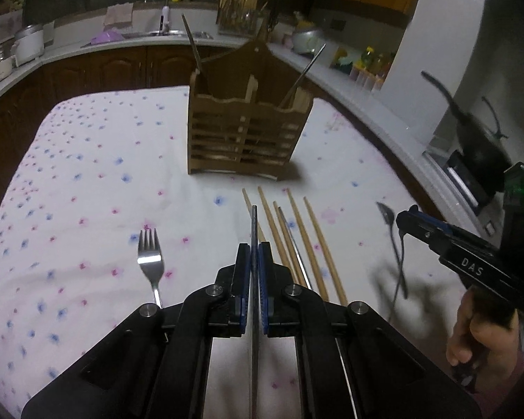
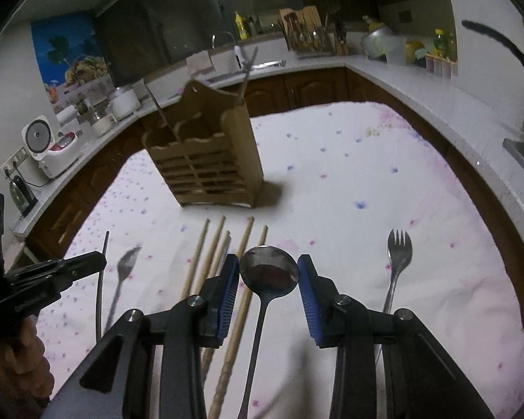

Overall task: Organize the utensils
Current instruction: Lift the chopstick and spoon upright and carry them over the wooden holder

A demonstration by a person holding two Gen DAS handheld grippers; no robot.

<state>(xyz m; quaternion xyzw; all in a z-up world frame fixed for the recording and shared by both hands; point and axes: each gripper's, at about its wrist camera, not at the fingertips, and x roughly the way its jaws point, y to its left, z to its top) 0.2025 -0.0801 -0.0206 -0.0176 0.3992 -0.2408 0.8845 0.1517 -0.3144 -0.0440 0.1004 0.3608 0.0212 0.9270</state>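
A wooden slatted utensil holder (image 1: 248, 132) stands on the flowered cloth, with a few utensils leaning in it; it also shows in the right wrist view (image 2: 206, 160). My left gripper (image 1: 254, 255) is shut on a thin metal chopstick (image 1: 254, 223), held above the cloth. Several wooden chopsticks (image 1: 297, 241) lie just right of it. A fork (image 1: 151, 262) lies to its left. My right gripper (image 2: 269, 272) is open, its pads either side of a metal spoon's (image 2: 269, 272) bowl, not touching. In the left wrist view the right gripper (image 1: 407, 220) hovers over that spoon (image 1: 394, 241).
A second fork (image 2: 398, 258) lies right of the right gripper. The table cloth (image 1: 87, 181) is ringed by kitchen counters (image 2: 436, 83) with a rice cooker (image 2: 45, 146), a sink and a dish rack (image 1: 241, 10). A dark pan (image 1: 478, 132) sits at right.
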